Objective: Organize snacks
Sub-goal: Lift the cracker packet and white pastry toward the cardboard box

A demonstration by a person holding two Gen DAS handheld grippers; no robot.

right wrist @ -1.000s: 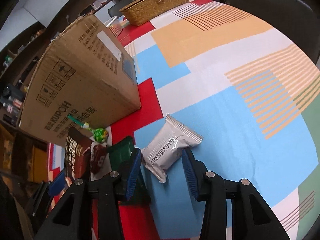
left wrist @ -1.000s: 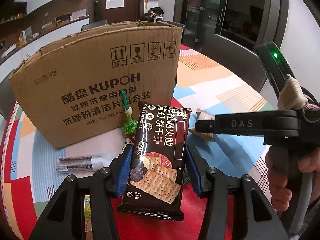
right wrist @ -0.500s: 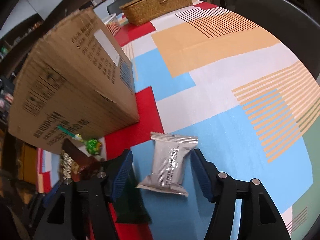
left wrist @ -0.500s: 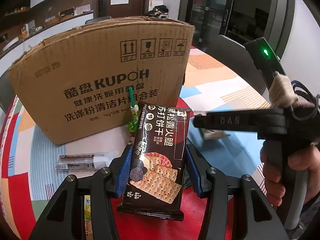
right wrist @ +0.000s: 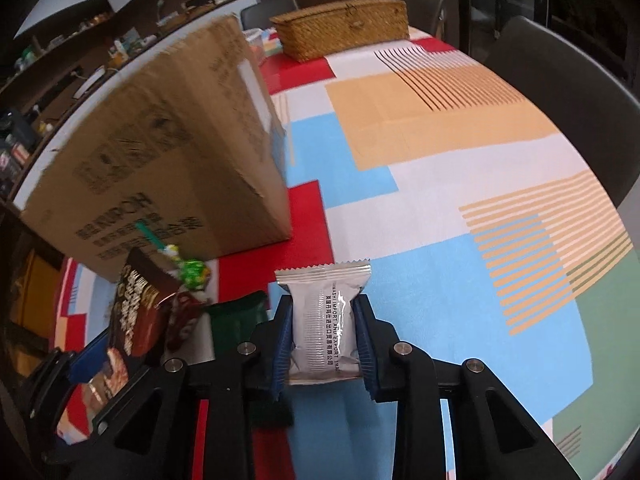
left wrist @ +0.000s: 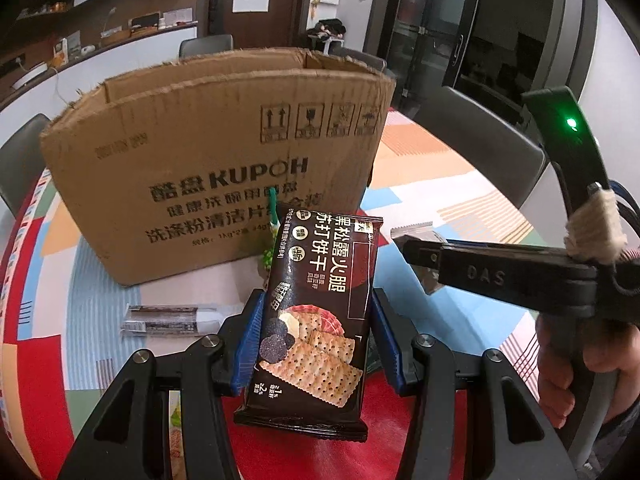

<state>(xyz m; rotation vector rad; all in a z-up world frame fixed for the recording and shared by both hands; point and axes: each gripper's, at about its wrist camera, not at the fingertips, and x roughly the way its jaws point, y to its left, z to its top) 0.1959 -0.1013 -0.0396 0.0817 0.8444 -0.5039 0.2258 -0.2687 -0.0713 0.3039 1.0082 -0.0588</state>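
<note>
Home dining room: patterned tablecloth [right wrist: 420,184], chairs [right wrist: 560,92]

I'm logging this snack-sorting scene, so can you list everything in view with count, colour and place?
Cardboard box: one, brown, open-topped, back of table.
Cracker pack: one, black, in left gripper.
Silver packet: one, in right gripper.
Lollipop: one, green, before the box.
Dark stick pack: one, black and clear, on table, left.
Green pouch: one, dark green, beside silver packet.
Wicker box: one, tan, far end.
Tablecloth: one, multicoloured.
Chairs: several, dark, around table.
Left gripper: black, blue pads, shut.
Right gripper: same, shut.
</note>
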